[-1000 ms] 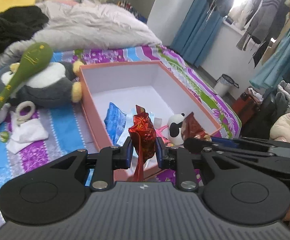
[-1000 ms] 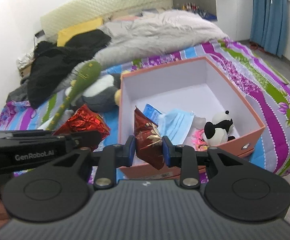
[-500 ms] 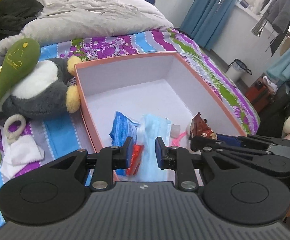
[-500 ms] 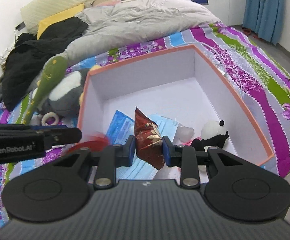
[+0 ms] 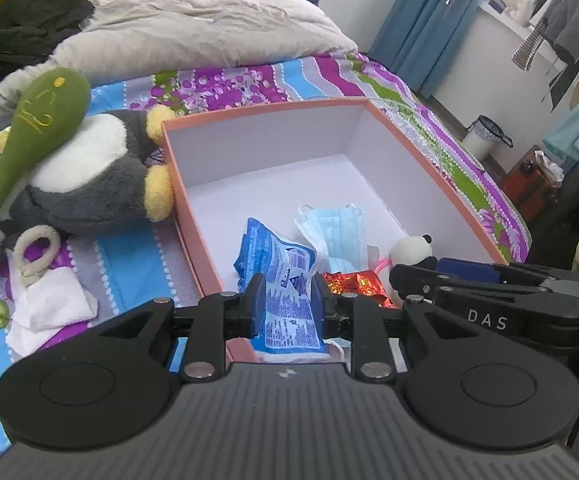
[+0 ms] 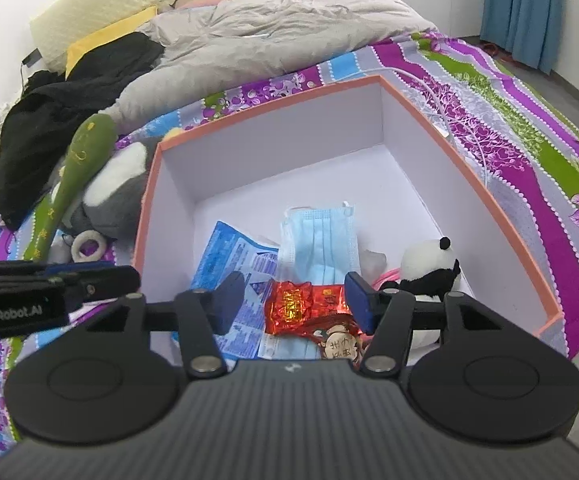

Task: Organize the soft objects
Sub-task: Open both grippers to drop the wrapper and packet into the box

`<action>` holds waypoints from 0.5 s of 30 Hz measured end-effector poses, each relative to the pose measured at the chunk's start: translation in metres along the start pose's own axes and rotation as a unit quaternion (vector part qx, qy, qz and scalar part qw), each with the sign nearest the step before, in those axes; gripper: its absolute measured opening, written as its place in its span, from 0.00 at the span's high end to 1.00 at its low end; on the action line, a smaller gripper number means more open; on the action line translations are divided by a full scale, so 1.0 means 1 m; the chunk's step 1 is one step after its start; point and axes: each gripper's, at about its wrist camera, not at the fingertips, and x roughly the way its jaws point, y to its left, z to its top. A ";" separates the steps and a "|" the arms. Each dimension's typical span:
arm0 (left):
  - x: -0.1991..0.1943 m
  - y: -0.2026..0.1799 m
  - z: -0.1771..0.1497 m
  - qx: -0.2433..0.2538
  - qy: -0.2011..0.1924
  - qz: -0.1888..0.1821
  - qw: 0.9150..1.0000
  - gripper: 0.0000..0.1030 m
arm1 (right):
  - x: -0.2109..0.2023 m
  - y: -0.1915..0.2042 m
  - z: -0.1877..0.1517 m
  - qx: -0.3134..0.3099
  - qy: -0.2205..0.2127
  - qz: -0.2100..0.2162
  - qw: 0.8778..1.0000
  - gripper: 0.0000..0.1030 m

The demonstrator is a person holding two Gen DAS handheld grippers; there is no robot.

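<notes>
A pink box (image 5: 185, 208) (image 6: 489, 204) with a white inside stands on the bed. In it lie a blue packet (image 5: 285, 276) (image 6: 237, 256), a blue face mask (image 5: 339, 236) (image 6: 319, 236), a small panda plush (image 5: 411, 250) (image 6: 429, 268), a red foil snack bag (image 5: 353, 282) (image 6: 301, 306) and a darker snack bag (image 6: 339, 342). My left gripper (image 5: 287, 304) is open and empty above the box's near edge. My right gripper (image 6: 291, 302) is open and empty above the two snack bags.
Left of the box lie a grey penguin plush (image 5: 85, 184) (image 6: 117, 196), a green plush spoon (image 5: 21, 136) (image 6: 77, 168), a ring toy (image 5: 37, 246) and a white cloth (image 5: 49, 304). A grey duvet (image 5: 193, 28) and black clothes (image 6: 73, 80) lie further back.
Both grippers opened and let go of their snack bags, which now lie in the box. Both grippers moved forward over the box.
</notes>
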 end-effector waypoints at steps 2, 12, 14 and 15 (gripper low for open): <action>-0.014 0.000 -0.005 0.001 -0.008 0.001 1.000 0.72 | -0.012 0.005 -0.004 -0.002 -0.009 0.002 1.000 0.43; -0.104 0.006 -0.048 -0.005 -0.057 0.011 0.998 0.72 | -0.080 0.039 -0.030 -0.017 -0.054 0.025 0.998 0.18; -0.122 0.010 -0.058 -0.009 -0.065 0.013 0.998 0.70 | -0.092 0.048 -0.036 -0.027 -0.062 0.026 0.997 0.17; -0.131 0.013 -0.063 -0.010 -0.068 0.014 0.997 0.67 | -0.098 0.052 -0.039 -0.029 -0.064 0.027 0.997 0.17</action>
